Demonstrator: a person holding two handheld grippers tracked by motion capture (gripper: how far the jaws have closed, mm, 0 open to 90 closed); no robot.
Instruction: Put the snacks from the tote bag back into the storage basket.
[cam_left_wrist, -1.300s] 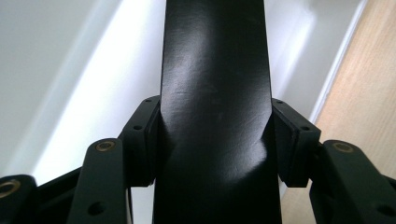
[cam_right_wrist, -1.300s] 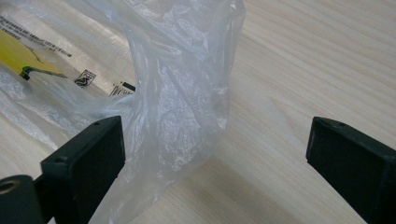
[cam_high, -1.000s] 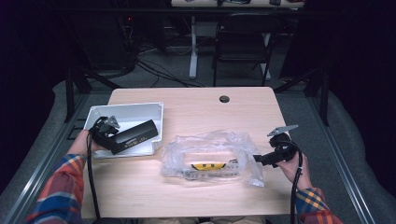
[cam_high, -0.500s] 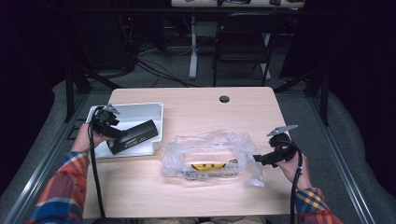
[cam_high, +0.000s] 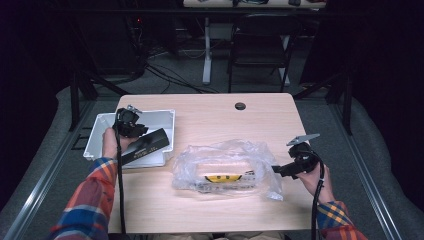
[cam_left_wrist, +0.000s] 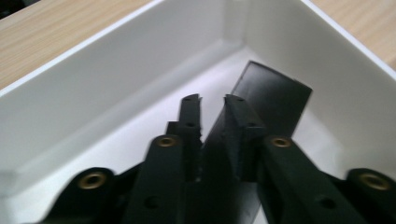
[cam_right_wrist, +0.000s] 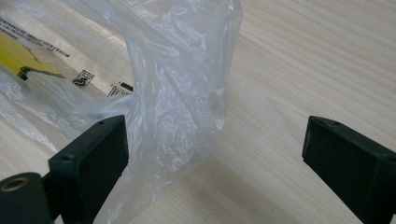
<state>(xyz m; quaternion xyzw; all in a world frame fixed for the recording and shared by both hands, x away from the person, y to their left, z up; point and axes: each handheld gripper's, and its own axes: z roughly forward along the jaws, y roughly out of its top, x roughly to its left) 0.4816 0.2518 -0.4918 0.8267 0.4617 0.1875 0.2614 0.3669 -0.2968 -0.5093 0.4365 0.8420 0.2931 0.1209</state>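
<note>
A long black box (cam_high: 150, 144) lies aslant over the white tray (cam_high: 100, 135) at the table's left. My left gripper (cam_high: 146, 131) reaches it from the upper left. Its jaws have just been closing. In the left gripper view the gripper (cam_left_wrist: 214, 105) stands almost shut, with the box's near end (cam_left_wrist: 275, 88) wedged between the jaws above the tray wall (cam_left_wrist: 116, 70). A crumpled clear plastic bag (cam_high: 225, 160) with a yellow-labelled item (cam_high: 222, 178) inside lies mid-table. My right gripper (cam_high: 276, 170) rests at its right end. Its jaws (cam_right_wrist: 215, 154) stand wide apart, a fold of the bag (cam_right_wrist: 177, 93) beside one pad.
A dark round grommet (cam_high: 240, 106) sits near the table's far edge. Beyond the table stands a black chair (cam_high: 260, 45) on a dark floor with cables. Bare wood shows around the bag, at the back and the front of the table.
My left hand has moved right and slightly up toward the black box, whose far end has shifted a little. The right gripper and the bag have kept still.
</note>
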